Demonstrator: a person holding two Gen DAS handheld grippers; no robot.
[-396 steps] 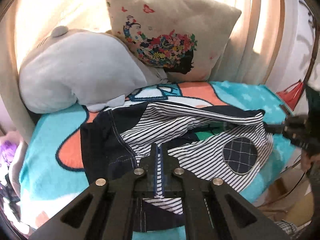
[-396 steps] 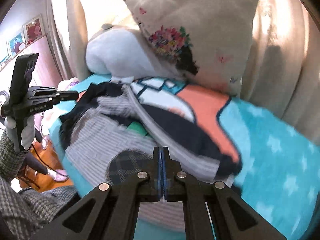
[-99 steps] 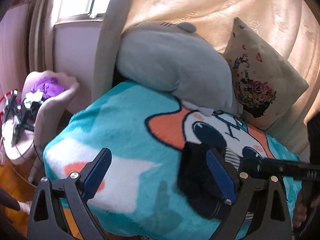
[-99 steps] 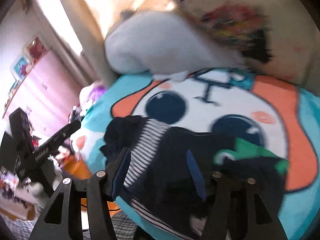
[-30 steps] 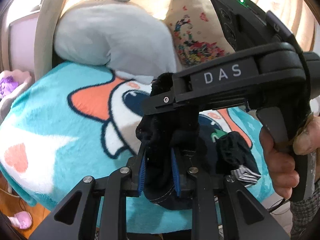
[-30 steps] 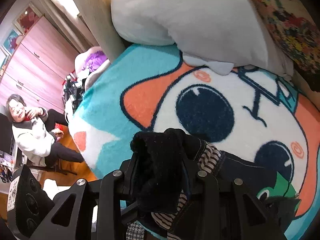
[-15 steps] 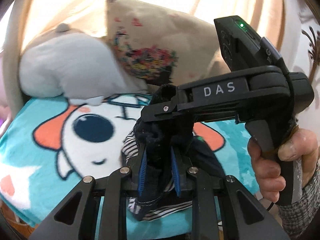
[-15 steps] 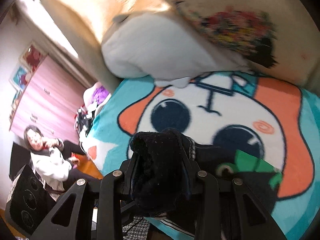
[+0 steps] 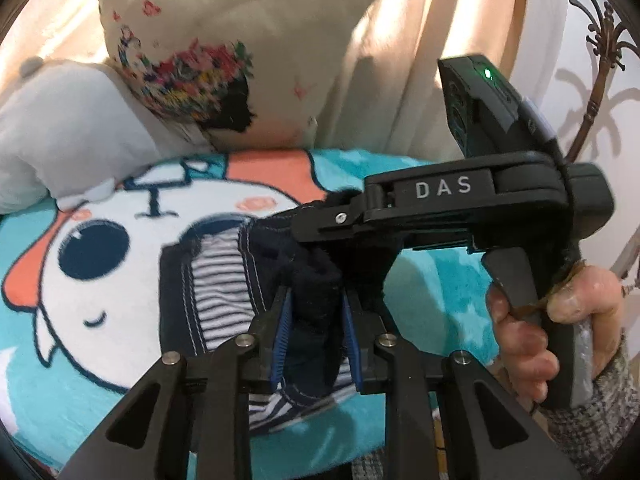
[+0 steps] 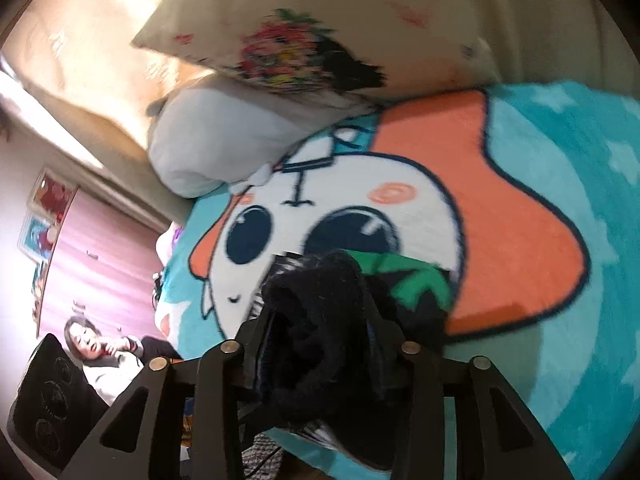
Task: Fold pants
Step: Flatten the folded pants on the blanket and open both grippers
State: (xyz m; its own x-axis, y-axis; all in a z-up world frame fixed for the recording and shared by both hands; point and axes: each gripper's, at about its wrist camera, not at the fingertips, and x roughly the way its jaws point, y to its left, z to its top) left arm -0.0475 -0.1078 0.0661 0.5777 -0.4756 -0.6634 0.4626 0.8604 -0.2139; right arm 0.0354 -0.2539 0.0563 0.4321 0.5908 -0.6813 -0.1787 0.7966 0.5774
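The pants are dark navy with a striped lining and lie bunched on the cartoon blanket. My left gripper holds a thick dark fold between its blue pads; its jaws are opening slightly and the cloth still fills the gap. My right gripper comes in from the right, gripped by a hand, with its tips on the same wad. In the right wrist view the right gripper has a fat dark roll of the pants between its fingers. Its jaws are opening, and the pads are mostly hidden by cloth.
A floral pillow and a grey plush cushion lean against the curtain at the back. The blanket's near edge drops off below the pants. A seated person and pink cupboards are at the far left.
Both grippers carried the dark wad of pants rightward across the blanket, off the left eye toward the orange patch. More striped lining lies flat now. The right jaws stand wider.
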